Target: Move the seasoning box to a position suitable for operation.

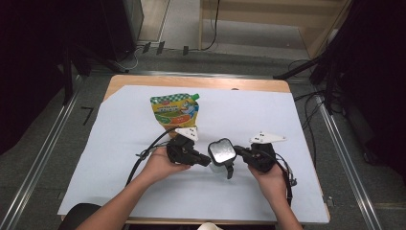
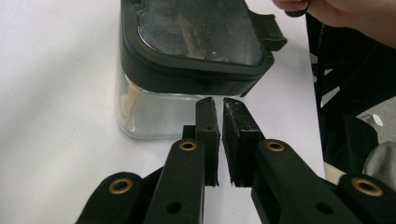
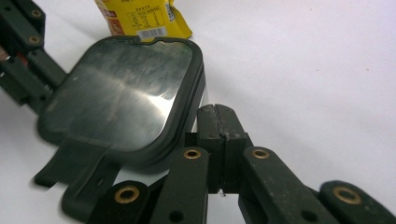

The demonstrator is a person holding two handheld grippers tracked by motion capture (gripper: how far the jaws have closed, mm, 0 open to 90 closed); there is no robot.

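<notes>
A clear square jar [image 1: 220, 165] with a black lid [image 1: 222, 151] stands on the white sheet near the table's middle. In the left gripper view the jar [image 2: 154, 109] is just ahead, and its lid [image 2: 196, 39] has a latch tab [image 2: 270, 29] sticking out. My left gripper [image 1: 208, 163] [image 2: 217, 103] is shut with a hairline gap and holds nothing, its tips against the jar's wall under the lid rim. My right gripper [image 1: 237, 150] [image 3: 217, 111] is shut and empty, beside the lid's edge [image 3: 187, 100]. A loose latch tab [image 3: 70, 172] hangs off the lid.
A yellow and green spout pouch [image 1: 174, 109] [image 3: 140, 18] lies flat behind the jar. The white sheet [image 1: 287, 191] covers most of the wooden table [image 1: 191, 81]. Cables trail from both grippers toward the front edge. Dark stands and rails surround the table.
</notes>
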